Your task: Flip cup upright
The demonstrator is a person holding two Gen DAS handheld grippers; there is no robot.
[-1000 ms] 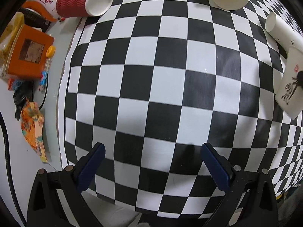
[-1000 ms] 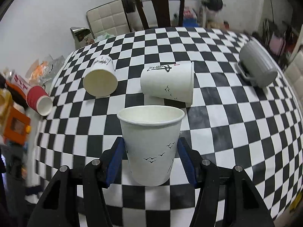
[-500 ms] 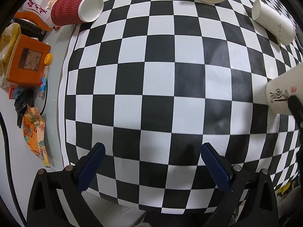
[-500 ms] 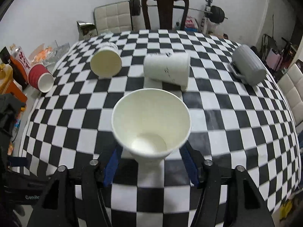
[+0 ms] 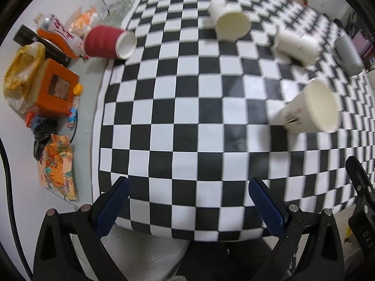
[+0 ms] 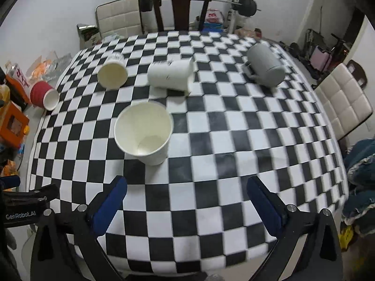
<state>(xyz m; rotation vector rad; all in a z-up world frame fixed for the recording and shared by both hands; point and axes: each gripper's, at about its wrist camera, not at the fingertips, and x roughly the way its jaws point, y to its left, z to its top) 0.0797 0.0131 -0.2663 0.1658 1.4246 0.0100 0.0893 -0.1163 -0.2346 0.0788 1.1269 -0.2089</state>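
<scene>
A white paper cup (image 6: 146, 132) stands upright on the checkered cloth, ahead and left of my right gripper (image 6: 186, 199), which is open, empty and apart from it. The same cup shows at the right of the left wrist view (image 5: 311, 107). My left gripper (image 5: 187, 201) is open and empty over the near edge of the table. Two white cups lie on their sides farther back (image 6: 112, 73) (image 6: 171, 75). A red cup (image 6: 43, 93) lies on its side at the cloth's left edge, also in the left wrist view (image 5: 109, 42).
A grey mug (image 6: 266, 66) lies on its side at the far right. An orange box (image 5: 56, 89), packets and a bottle crowd the bare table strip left of the cloth. Chairs (image 6: 180, 4) stand behind and right of the table.
My right gripper has opened, let go of the white cup and drawn back; the cup now stands on the cloth. The left gripper has pulled back and tilted up, showing more of the table.
</scene>
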